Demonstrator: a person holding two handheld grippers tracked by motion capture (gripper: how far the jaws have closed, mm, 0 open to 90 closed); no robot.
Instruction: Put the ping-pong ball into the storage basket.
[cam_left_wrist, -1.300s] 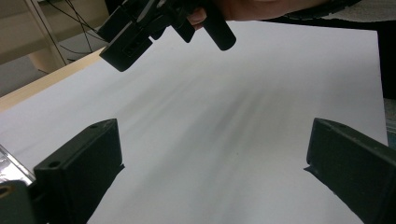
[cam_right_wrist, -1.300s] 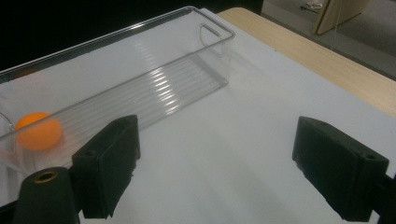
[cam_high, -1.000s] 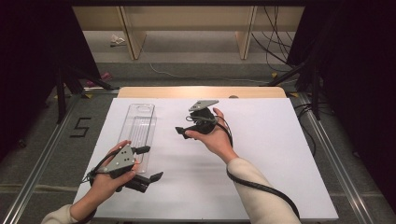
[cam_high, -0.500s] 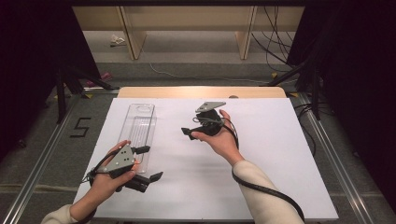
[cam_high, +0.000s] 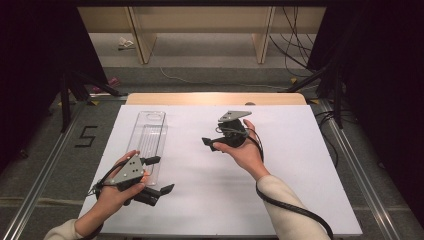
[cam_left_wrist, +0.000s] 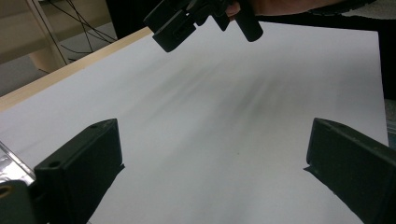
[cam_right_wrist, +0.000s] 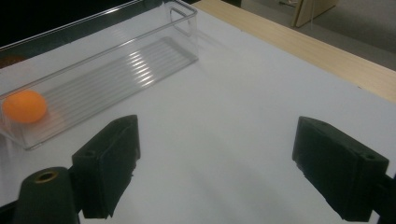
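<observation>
Orange ball (cam_right_wrist: 24, 106) already sits at one end of the clear tray (cam_high: 150, 131) on the table's (cam_high: 280, 200) left side, so drop-off looks done; left gripper (cam_high: 159, 175) and right gripper (cam_high: 210, 144) both have fingers wide, holding nothing.

An orange ball (cam_right_wrist: 24, 106) rests inside the clear tray's (cam_right_wrist: 154, 51) near end.
</observation>
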